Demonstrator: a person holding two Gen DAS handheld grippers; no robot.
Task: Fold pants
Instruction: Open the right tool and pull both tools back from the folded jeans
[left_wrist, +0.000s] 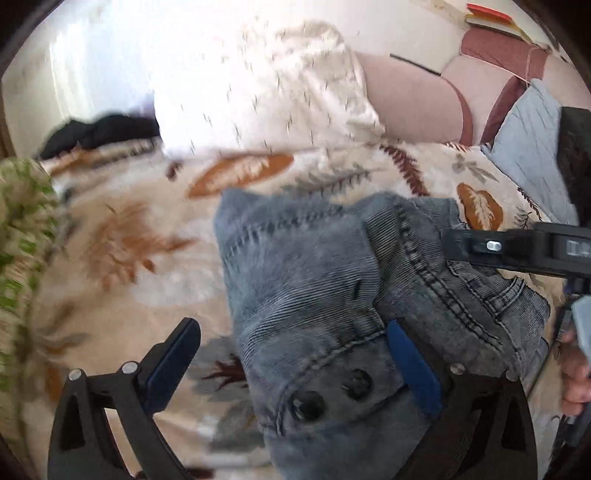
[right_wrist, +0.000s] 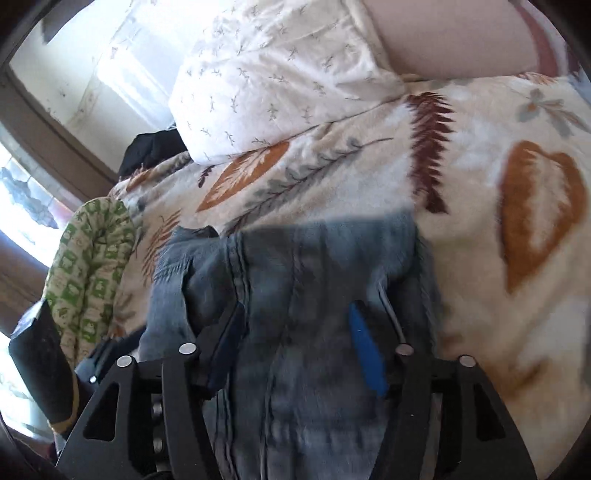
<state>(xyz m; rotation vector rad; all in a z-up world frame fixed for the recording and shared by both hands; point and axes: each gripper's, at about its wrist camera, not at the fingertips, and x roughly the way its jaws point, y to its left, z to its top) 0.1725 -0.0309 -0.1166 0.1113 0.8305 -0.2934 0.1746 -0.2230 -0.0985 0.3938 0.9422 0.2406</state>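
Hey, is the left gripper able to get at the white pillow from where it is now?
Probably not directly: the left gripper has the jeans between its fingers, blocking the way to the white pillow.

Between the blue finger pads (right_wrist: 365, 350): faded blue-grey denim jeans (left_wrist: 303, 280). Beyond the fingertips: cream blanket (right_wrist: 480, 229), orange and maroon leaf print; white pillow (right_wrist: 280, 74), grey sprigs.

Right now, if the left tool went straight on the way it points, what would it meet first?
The left tool would meet the jeans first: denim already lies between its open fingers. Beyond that comes the leaf-print blanket, though depth is unclear.
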